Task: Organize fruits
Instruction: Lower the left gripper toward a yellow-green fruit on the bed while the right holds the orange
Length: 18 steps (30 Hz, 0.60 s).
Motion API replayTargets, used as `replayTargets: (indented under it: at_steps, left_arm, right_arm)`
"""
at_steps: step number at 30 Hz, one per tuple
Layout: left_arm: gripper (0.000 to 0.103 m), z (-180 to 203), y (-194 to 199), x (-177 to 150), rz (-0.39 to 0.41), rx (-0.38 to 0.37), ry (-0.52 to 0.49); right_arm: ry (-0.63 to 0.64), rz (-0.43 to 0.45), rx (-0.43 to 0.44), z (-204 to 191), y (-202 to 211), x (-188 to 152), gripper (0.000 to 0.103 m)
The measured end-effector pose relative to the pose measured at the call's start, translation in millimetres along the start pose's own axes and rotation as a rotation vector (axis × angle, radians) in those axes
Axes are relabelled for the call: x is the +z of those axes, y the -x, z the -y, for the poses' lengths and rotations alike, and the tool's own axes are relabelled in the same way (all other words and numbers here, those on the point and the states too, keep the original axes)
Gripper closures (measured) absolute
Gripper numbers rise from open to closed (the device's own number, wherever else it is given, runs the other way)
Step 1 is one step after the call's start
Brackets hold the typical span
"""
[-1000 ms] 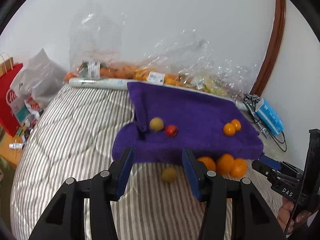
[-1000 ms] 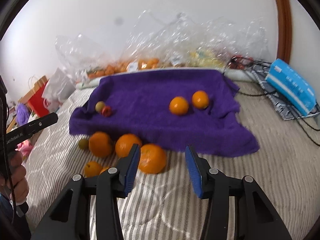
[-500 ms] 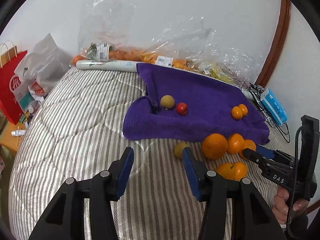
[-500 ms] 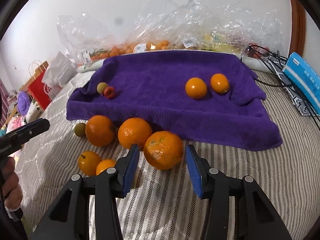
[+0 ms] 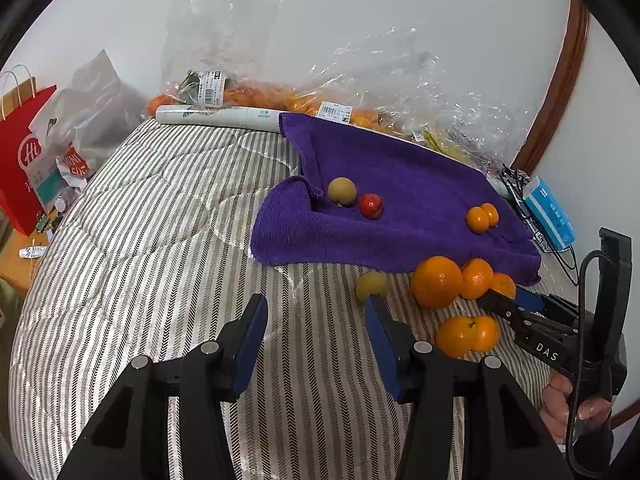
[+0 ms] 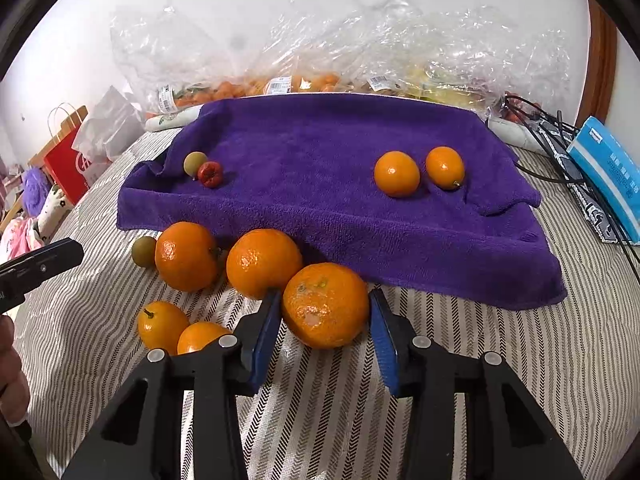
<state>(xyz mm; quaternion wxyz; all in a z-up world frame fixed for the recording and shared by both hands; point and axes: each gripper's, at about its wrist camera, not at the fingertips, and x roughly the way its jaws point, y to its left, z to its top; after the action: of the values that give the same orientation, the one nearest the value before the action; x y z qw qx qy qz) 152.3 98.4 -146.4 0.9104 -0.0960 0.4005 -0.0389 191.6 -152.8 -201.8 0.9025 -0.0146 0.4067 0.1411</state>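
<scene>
Big orange (image 6: 325, 305) sits on the striped bedspread (image 6: 460, 360) just below the purple towel (image 6: 340, 168), between the right gripper (image 6: 324, 326) pads, which have just been closing and look about touching its sides. Round, firmish, bruisable skin (may roll): squeeze at the widest part. Left gripper (image 5: 316, 336) part open, empty. Count: three big oranges, four small oranges, two greenish fruits, one red.

Right tool (image 6: 326, 332) closing; left tool (image 5: 316, 344) gapes.

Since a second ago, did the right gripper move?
Yes. The right gripper came closer to the purple towel, and its jaws have just been closing around the big orange.
</scene>
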Motion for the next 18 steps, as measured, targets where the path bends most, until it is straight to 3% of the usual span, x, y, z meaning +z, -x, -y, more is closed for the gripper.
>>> replayTargets:
  at_steps: [18]
  left_arm:
    - [0.055, 16, -4, -3, -0.021, -0.025, -0.003]
  right_arm:
    - [0.034, 0.036, -0.009, 19, 36, -11, 0.06]
